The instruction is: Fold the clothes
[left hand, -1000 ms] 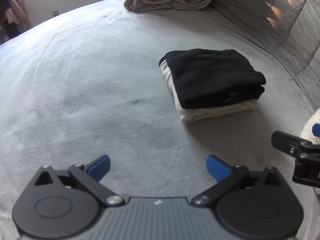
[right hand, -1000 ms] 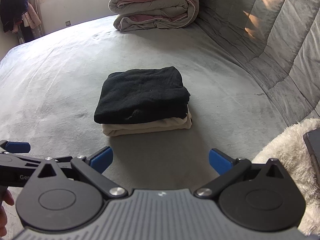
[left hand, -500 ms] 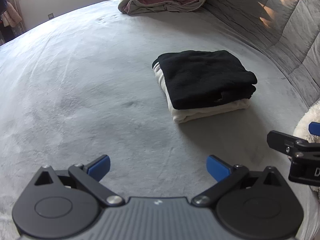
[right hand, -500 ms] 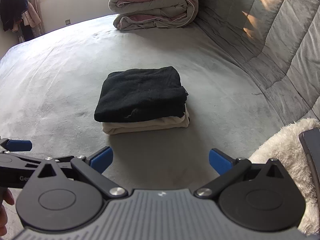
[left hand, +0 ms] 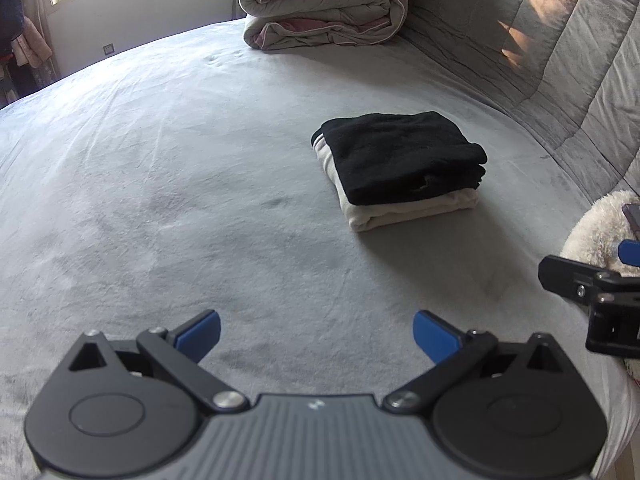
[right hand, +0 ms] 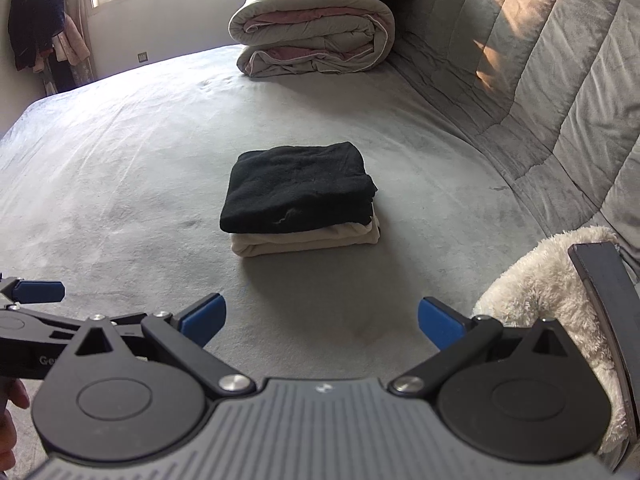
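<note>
— Both wrist views have tipped up a little since a second ago: more of the window and rolled duvet shows, and the folded pile sits lower and nearer in them. Has the pile itself shifted?

— No. The black folded garment [right hand: 298, 186] lies squarely on the cream folded garment [right hand: 306, 238], both on the grey bed cover [right hand: 120, 168], toward the headboard edge and well short of the rolled duvet [right hand: 312, 36] at the far corner.

— And the tools?

— The left gripper [left hand: 316, 334] is spread wide, blue pads [left hand: 200, 330] far apart, nothing between them, hovering over bare cover near the front edge. The right gripper [right hand: 322, 318] is equally wide and empty, aimed straight at the pile, well apart from it.

— What's at the right edge?

— A white fluffy blanket [right hand: 544, 280], just beside the right gripper, with a dark flat object [right hand: 604, 284] resting on it; possibly a phone or tablet, I can't tell. A bit of a hand [right hand: 12, 408] shows at the lower left of the right view.
</note>
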